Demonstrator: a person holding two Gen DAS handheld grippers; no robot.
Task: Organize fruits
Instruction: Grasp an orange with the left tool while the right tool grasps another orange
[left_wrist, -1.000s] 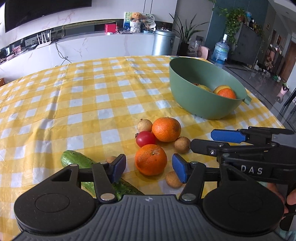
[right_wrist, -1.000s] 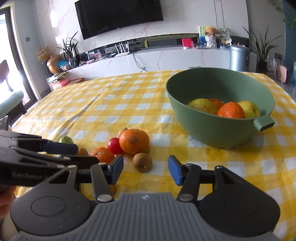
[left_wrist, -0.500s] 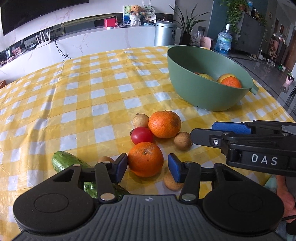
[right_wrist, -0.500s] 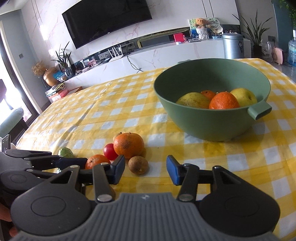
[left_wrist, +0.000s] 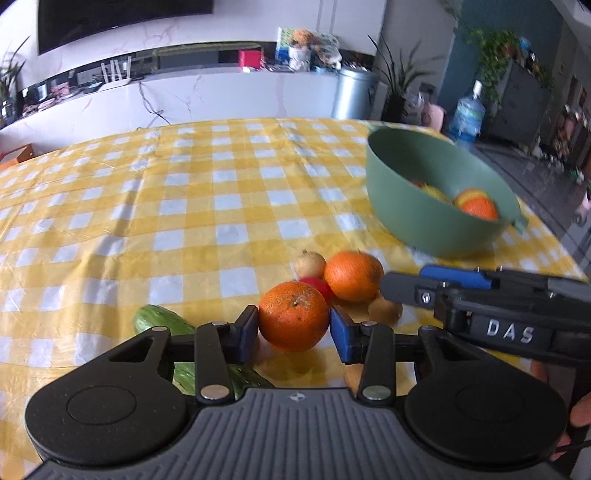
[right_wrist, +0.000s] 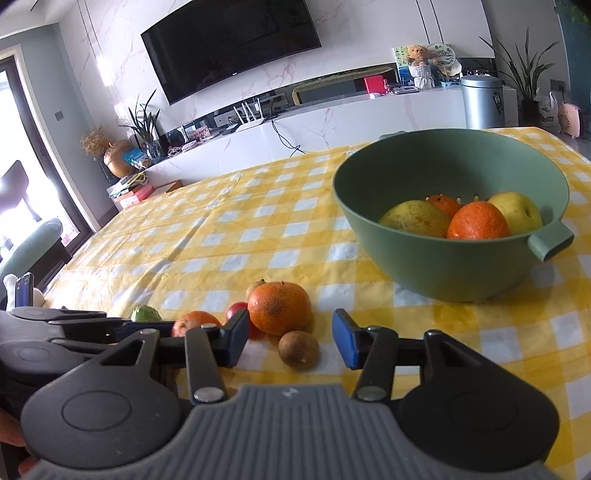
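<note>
**fruitbot_fan:** So where's the orange sitting relative to the tongs right now?

**umi_tinkerer:** Going left to right in the left wrist view: cucumber (left_wrist: 162, 320) at the near left of the surface (left_wrist: 184, 206), lying slantwise with its long axis running from far-left toward near-right, partly tucked under the tool. Then the left tongs (left_wrist: 293, 328) with the near orange (left_wrist: 293, 320) right between the blue pads. The jaws have just been closing, and both pads look pressed to its sides, so I'd call it gripped. It's round, no real long axis, stem dimple facing up and toward the camera.

**fruitbot_fan:** And the other stuff?

**umi_tinkerer:** Just beyond it a tomato (left_wrist: 317, 288), a second orange (left_wrist: 352, 275) and a small brown fruit (left_wrist: 386, 309). The right tongs (right_wrist: 290, 341) hang partly open over that brown fruit, holding nothing. The green bowl (left_wrist: 406, 206) is far right, well apart from the pile, already with fruit in it.

**fruitbot_fan:** So the move is?

**umi_tinkerer:** My guess: lift, then carry far and right to the bowl. The left hand has the orange, though the right tongs sit in that path.
</note>
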